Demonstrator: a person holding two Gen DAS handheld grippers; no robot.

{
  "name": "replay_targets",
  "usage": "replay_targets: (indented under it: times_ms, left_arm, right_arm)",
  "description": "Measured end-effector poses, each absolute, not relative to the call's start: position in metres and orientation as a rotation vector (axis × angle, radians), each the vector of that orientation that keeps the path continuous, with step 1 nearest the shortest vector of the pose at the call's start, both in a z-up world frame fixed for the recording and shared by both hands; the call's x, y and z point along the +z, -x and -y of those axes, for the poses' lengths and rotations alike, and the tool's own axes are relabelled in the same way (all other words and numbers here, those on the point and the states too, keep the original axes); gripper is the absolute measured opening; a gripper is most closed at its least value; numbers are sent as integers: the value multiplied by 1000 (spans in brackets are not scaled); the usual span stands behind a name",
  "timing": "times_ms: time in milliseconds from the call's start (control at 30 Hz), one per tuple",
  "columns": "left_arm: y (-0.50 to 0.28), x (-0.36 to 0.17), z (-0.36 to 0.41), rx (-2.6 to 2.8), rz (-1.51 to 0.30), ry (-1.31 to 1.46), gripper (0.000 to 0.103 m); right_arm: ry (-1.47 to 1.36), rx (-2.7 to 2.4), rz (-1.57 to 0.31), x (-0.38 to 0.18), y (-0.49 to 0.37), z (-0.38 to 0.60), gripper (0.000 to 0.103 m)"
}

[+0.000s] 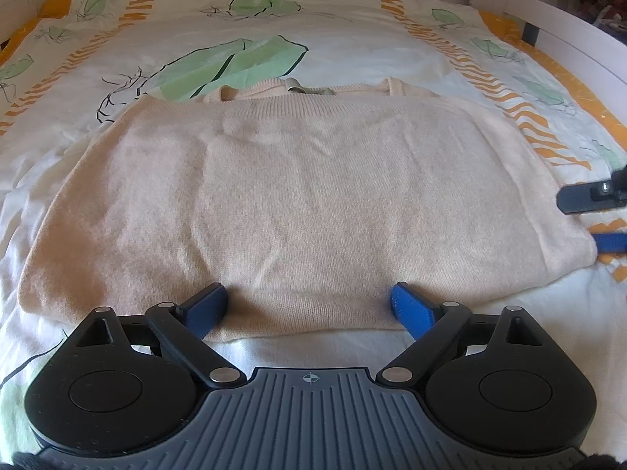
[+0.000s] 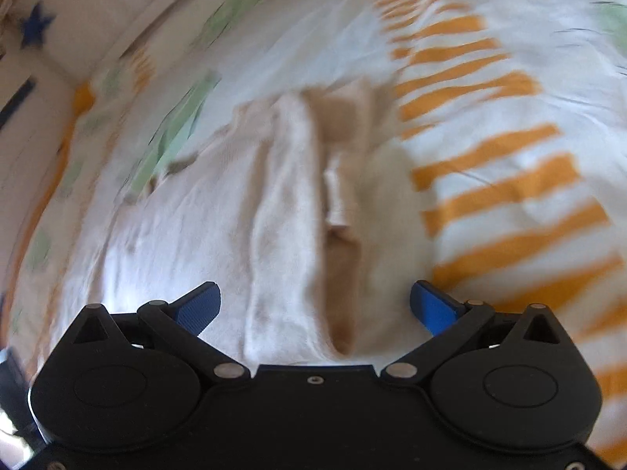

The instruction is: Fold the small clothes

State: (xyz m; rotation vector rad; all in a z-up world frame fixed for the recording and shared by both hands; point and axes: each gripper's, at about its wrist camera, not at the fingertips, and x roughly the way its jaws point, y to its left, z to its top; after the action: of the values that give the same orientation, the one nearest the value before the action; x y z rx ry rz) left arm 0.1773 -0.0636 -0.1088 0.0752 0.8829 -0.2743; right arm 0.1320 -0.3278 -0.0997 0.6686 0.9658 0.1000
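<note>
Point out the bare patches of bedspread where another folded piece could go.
Free: the bedspread beyond the sweater toward the headboard, and the orange-striped strip to its right. Crowded: the near edge, where the left hand-held gripper straddles the hem.

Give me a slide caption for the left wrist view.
Open left hand-held gripper at the near edge of a folded peach sweater.

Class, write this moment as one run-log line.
garment: sweater folded flat on bedsheet | left gripper: open at near hem | right gripper: open, empty
</note>
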Motion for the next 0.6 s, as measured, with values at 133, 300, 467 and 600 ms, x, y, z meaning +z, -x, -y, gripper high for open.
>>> replay_targets:
  times_ms: [133,300,467,600]
  left_arm:
    - [-178,-109,63,-279,-885,-71,93]
    - [-179,-109,63,-279,-890,-68,94]
    - [-179,-109,66,-270,-894,-70,97]
    - [-181,-109,66,-272,-901,-69,97]
  right_arm:
    - [-888,157,-980,-117,-149,353,103]
    - [-1123,242,-989,-137,-166,386,103]
    - [-1132,286,-938,-139,-180,387,103]
    - [-1043,352,-865,-137,-191,373,103]
